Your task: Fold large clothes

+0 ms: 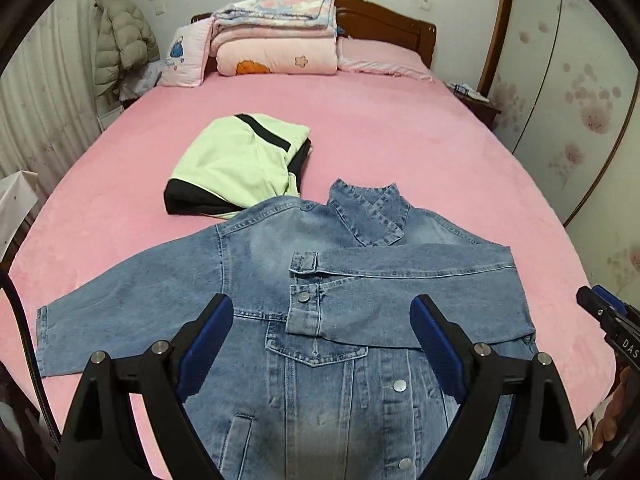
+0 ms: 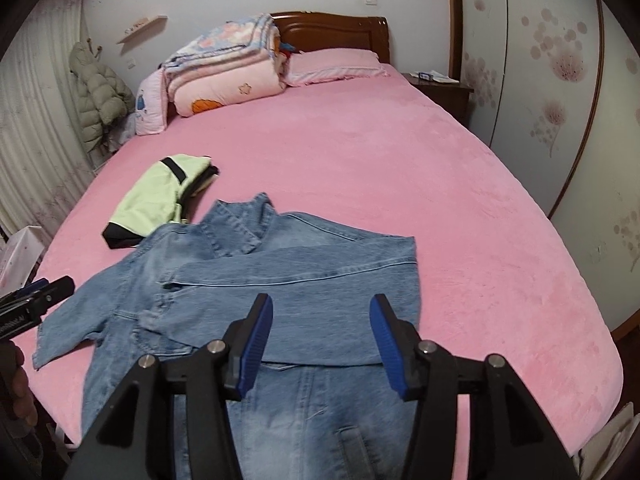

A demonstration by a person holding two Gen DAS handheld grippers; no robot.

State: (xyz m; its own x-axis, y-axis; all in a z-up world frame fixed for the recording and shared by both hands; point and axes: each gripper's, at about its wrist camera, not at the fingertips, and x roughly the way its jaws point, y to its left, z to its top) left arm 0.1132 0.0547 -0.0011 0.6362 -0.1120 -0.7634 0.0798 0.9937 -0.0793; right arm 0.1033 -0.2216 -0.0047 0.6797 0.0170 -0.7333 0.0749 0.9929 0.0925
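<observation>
A blue denim jacket [image 1: 328, 320] lies front up on the pink bed [image 1: 400, 140], collar toward the headboard. Its right sleeve [image 1: 420, 276] is folded across the chest; the left sleeve [image 1: 132, 300] stretches out flat to the left. My left gripper [image 1: 322, 340] hangs above the jacket's chest, open wide, nothing between its blue pads. In the right wrist view the jacket [image 2: 280, 280] lies below my right gripper [image 2: 322, 340], which hovers over the folded sleeve [image 2: 320, 272], open and holding nothing. Each gripper shows at the edge of the other's view.
A folded pale green and black garment [image 1: 240, 164] lies just beyond the jacket's left shoulder. Stacked quilts [image 1: 276, 36] and pillows sit by the wooden headboard. A nightstand [image 2: 440, 88] stands on the right, a padded coat [image 1: 120, 40] hangs on the left.
</observation>
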